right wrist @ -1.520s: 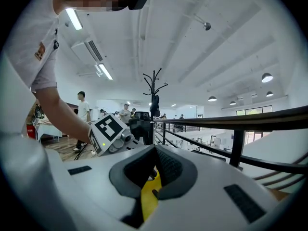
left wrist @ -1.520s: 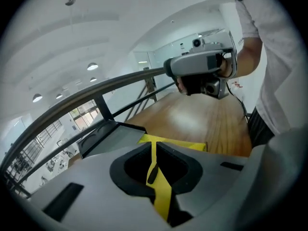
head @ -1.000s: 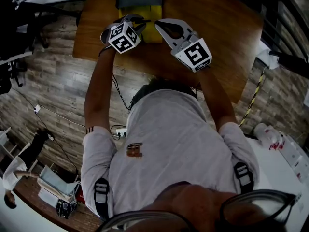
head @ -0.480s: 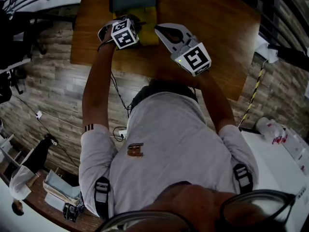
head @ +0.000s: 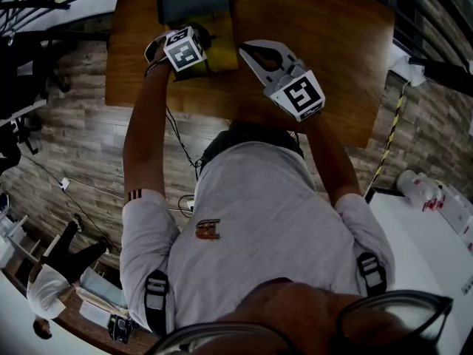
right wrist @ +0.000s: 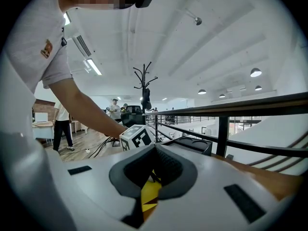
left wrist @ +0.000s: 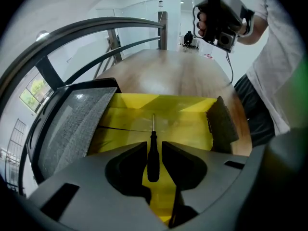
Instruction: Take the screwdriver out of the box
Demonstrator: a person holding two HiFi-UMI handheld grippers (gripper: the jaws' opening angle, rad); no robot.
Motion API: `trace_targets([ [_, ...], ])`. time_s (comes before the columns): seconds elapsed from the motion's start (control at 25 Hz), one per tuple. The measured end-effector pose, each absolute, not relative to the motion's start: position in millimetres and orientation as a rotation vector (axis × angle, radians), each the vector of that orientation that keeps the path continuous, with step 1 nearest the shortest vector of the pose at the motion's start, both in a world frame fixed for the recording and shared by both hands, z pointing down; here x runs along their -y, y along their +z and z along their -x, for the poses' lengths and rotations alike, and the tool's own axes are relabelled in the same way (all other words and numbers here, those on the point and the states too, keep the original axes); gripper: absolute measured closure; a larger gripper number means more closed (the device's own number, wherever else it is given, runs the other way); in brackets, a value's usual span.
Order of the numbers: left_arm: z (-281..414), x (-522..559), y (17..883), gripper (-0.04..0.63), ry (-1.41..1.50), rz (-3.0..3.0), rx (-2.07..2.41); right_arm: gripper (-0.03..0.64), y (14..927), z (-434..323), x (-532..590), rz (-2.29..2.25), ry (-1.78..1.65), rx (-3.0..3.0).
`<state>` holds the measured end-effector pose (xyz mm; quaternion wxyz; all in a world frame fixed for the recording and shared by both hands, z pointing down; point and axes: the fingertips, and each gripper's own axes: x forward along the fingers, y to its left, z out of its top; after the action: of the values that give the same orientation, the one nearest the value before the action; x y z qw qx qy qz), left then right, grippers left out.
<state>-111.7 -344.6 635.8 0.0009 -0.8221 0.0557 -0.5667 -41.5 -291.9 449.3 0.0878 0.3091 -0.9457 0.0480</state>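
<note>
**Item:** screwdriver (left wrist: 153, 158), slim, with a black handle and a thin bare metal shaft pointing to the far side.
**Location:** inside the open yellow box (left wrist: 192, 124), along the middle of its floor. The box stands at the far left of the wooden table (head: 325, 43). Its grey foam-lined lid (left wrist: 72, 124) is folded out to the left, and a dark foam block (left wrist: 222, 124) stands at its right wall.
**Left gripper** (left wrist: 154, 148)**:** jaws drawn in on either side of the handle, clasping it.
**Right gripper** (right wrist: 153, 174)**:** held clear to the right of the box, jaws pressed together on nothing.
**Handling (judged):** light, rigid and not fragile. The smooth round handle may roll or swivel in the jaws. Hold it at mid-handle, not on the shaft, and lift it straight up.
</note>
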Motion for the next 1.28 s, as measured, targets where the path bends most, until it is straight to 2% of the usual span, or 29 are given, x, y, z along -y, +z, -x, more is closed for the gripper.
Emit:
trace_targets([
  [0.28,109.8,345.6,636.1,0.518,-1.763,2.680,-0.170,0.584,454.2,32.2,289.5,-0.947,0.158,2.805],
  [0.84,123.6,336.0,619.6,0.522,-1.709,2.714,-0.346,0.584,445.1,38.1,278.8,-0.918,0.149,2.828],
  [1.28,124.8,320.3,561.8,0.522,-1.350,2.896,-0.681,0.584,433.2,43.5,265.4,-0.882,0.127,2.863],
])
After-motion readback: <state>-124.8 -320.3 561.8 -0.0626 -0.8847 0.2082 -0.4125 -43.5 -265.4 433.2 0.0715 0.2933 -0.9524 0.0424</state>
